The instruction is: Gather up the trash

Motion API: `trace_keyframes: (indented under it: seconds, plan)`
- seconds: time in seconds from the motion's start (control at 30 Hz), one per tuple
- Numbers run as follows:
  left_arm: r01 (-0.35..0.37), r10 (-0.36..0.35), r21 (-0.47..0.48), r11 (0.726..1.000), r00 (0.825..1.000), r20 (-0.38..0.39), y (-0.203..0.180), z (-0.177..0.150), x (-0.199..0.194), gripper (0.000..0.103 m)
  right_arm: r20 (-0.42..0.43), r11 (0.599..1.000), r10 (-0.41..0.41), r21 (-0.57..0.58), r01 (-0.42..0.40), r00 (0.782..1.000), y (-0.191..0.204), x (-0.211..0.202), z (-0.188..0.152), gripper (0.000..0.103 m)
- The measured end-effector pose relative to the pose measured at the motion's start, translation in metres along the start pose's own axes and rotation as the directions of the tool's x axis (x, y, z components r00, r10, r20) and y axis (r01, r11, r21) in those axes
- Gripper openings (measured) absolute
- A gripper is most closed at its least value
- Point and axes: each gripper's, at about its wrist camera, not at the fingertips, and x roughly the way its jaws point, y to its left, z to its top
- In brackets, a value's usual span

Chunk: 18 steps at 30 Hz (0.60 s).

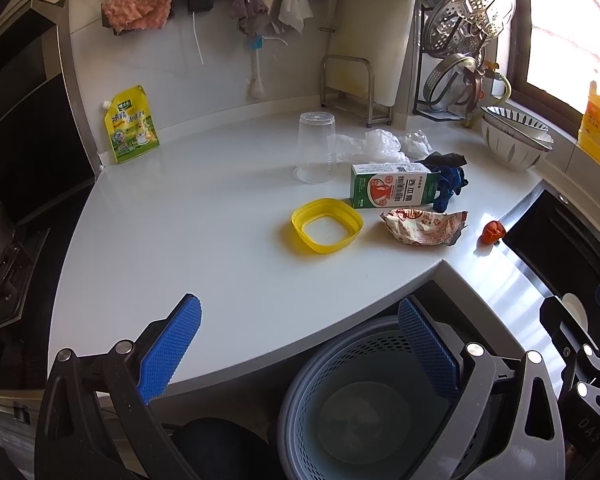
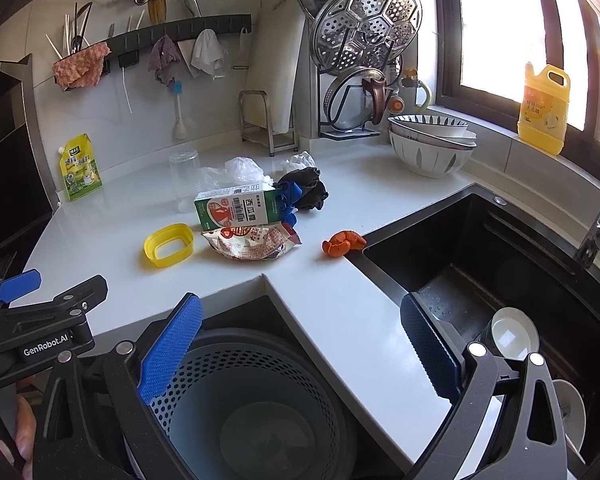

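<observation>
Right now I am holding both grippers back at the near edge of the white countertop (image 1: 160,216), the left gripper (image 1: 300,350) and right gripper (image 2: 300,350) each spread wide with nothing between the blue pads. The round grey perforated bin (image 2: 260,396) is sitting below the counter's notch, apparently empty. The trash is lying mid-counter: a yellow plastic lid ring (image 1: 327,225), a green-and-white carton (image 1: 394,190) and, just in front of it, a crumpled red-printed snack wrapper (image 1: 422,227). I am judging the wrapper the easiest first pick: approach low and pinch a raised fold. Readable writing: "GenRobot.AI" on the left gripper's body; the carton's Chinese characters are too small to read reliably.
</observation>
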Motion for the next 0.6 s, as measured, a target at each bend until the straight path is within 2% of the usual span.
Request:
trace_keyframes:
  seconds: [0.6]
  plan:
    - [0.006,-0.006,-0.015,1.0,1.0,-0.001,0.0036,0.0,0.0007,0.097,0.002,1.0,0.0,-0.002,0.0,1.0,0.0033,-0.0022,0.001,0.095]
